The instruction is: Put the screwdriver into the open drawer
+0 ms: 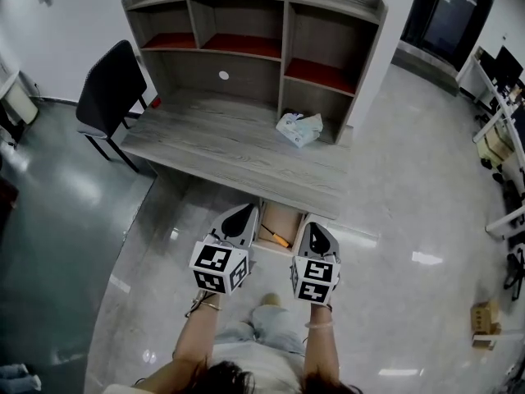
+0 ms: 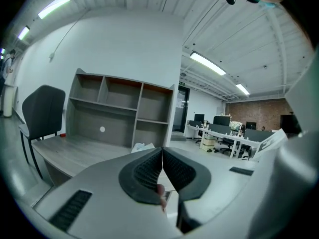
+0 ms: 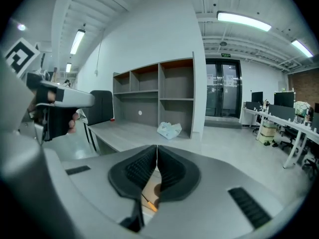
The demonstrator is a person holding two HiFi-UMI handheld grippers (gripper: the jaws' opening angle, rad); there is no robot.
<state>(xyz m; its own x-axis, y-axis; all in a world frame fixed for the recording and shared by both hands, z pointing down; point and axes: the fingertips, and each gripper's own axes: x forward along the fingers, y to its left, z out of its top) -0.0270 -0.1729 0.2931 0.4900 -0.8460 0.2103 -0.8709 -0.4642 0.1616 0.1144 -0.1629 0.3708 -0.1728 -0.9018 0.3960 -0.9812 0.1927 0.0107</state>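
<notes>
**Screwdriver lies in the drawer, both grippers empty**

We see the screwdriver (image 1: 280, 240) lying inside the open drawer (image 1: 286, 217). Its orange handle shows near the drawer's front, and nothing is gripping it. From that we judge the main step done: the tool rests on the drawer's floor, apart from both grippers.

The left gripper (image 1: 247, 213) hangs just to the left of the drawer, over its left wall as the head view shows it. In the left gripper view its ribbed pads (image 2: 149, 171) are pressed together with nothing between them. The right gripper (image 1: 315, 229) sits just to the right of the drawer. Its pads (image 3: 172, 171) likewise meet each other and hold nothing. Below them, in the right gripper view, we catch a sliver of the orange handle against the drawer's pale floor.

Behind the drawer, the desk (image 1: 221, 146) carries a crumpled white bag (image 1: 299, 128) at the foot of the shelf unit (image 1: 283, 31). A black chair (image 1: 111, 89) stands well off to the drawer's left.

Little seems left to do. The drawer stands open, and the task does not ask us to shut it, so we reckon only drawing the grippers back from the drawer remains. The grippers cover the drawer's side edges, so we cannot tell how the shaft lies.
</notes>
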